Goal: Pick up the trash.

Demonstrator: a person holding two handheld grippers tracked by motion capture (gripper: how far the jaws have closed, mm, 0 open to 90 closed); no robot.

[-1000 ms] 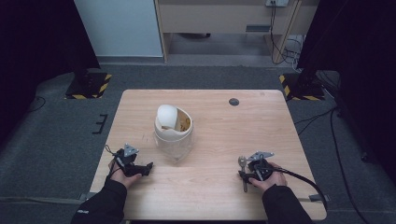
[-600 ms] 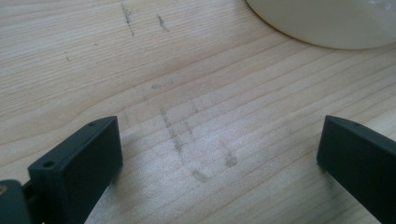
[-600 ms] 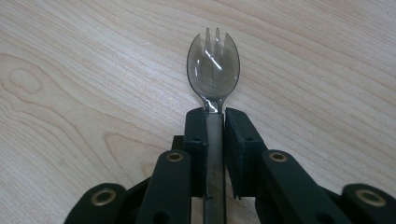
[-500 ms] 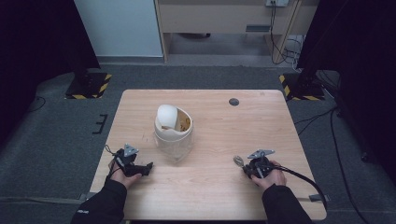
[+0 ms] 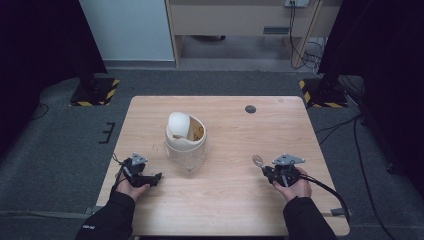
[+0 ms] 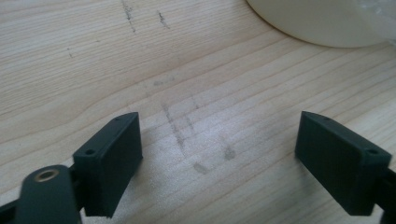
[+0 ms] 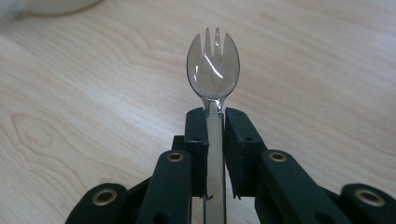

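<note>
Right gripper (image 7: 215,122): my jaws pinch the clear spork (image 7: 213,65) handle, tines ahead.
Left gripper (image 6: 219,158): jaws wide, just narrowing, nothing between.
Tub (image 5: 186,142): up-left of spork.

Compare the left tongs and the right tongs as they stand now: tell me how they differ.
The left tongs stand open with bare table between the jaws, which have just been closing a little; the right tongs are shut on a clear plastic spork. The left tongs point toward the white-lidded container; the right tongs angle up-left. Both are black and hand-held.

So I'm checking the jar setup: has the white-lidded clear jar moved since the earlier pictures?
No. The white-lidded clear jar keeps its spot relative to the dark round table hole.
</note>
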